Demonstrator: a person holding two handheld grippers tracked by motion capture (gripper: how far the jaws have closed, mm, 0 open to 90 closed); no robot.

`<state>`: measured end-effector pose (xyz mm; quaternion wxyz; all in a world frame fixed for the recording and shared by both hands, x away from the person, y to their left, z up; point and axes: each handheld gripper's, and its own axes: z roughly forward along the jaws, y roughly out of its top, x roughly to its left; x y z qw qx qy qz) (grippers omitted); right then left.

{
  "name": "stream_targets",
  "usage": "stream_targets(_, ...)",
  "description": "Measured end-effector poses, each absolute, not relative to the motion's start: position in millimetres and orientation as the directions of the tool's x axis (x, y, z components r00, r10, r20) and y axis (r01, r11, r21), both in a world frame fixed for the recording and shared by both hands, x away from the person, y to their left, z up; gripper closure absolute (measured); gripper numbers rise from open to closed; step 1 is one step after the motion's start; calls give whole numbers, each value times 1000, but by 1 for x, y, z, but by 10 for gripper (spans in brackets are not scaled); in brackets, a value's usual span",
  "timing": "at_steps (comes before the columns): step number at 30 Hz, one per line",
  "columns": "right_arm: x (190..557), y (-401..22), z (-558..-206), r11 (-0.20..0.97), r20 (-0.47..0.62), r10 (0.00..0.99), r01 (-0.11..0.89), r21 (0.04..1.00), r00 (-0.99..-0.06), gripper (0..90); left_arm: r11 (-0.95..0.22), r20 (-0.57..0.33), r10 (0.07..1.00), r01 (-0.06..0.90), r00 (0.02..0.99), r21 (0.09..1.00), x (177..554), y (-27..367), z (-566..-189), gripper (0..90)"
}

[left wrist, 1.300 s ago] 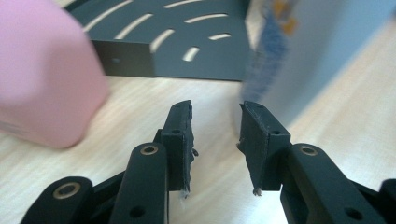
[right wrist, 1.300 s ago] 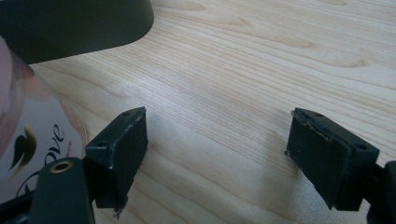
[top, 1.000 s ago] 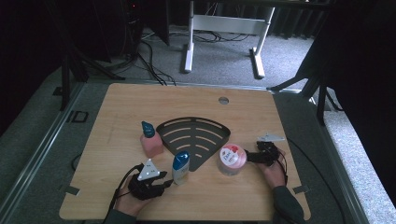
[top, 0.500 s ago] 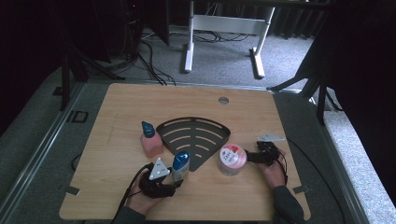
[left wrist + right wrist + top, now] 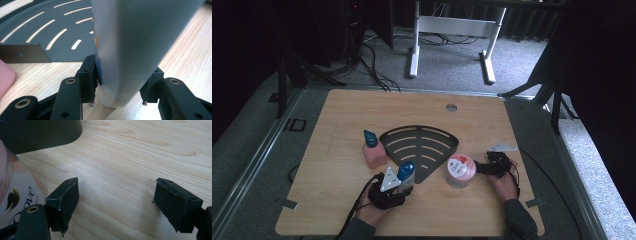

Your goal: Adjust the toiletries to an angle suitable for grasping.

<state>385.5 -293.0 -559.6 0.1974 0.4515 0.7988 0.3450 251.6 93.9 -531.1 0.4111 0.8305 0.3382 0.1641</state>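
Left gripper view: left gripper (image 5: 120, 93) jaws have been closing around the white bottle (image 5: 135, 50); an off-centre squeeze may topple it. Right gripper (image 5: 115, 202) jaws stand open, nothing between them.

Left tongs (image 5: 404, 186) sit low on the desk (image 5: 337, 110), just in front of the dark rack (image 5: 422, 145); their jaws have just been closing around a bottle (image 5: 130, 50). Right tongs (image 5: 479, 169), right of the rack, rest level with jaws spread wide.

Big bare wood along top and left of table (image 5: 337, 115). Dark rack (image 5: 419, 145) sits in middle. Pink bottle (image 5: 373, 150) stands left of rack, white bottle (image 5: 404, 176) below it, pink jar (image 5: 460, 170) lower right. Narrow gaps between them.
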Motion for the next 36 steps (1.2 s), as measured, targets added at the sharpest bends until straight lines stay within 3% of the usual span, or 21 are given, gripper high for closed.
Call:
stream_targets(14, 386, -293, -560, 355, -4, 857, 585, 729, -515, 201, -425, 56, 770, 446, 635, 788, 272, 127, -527, 557)
stream_targets(27, 385, -293, -560, 354, -4, 858, 585, 729, -514, 201, -362, -39, 775, 494, 630, 791, 290, 154, -533, 546)
stream_targets(29, 385, -293, -560, 354, -4, 858, 585, 729, -514, 201, -388, -19, 783, 511, 622, 767, 289, 155, -535, 460)
stream_targets(32, 385, -293, -560, 354, -4, 857, 585, 729, -515, 201, -366, -48, 796, 543, 603, 756, 284, 163, -537, 422)
stream_targets(36, 386, -293, -560, 355, -4, 857, 585, 729, -515, 201, -332, -73, 805, 549, 589, 767, 272, 172, -531, 488)
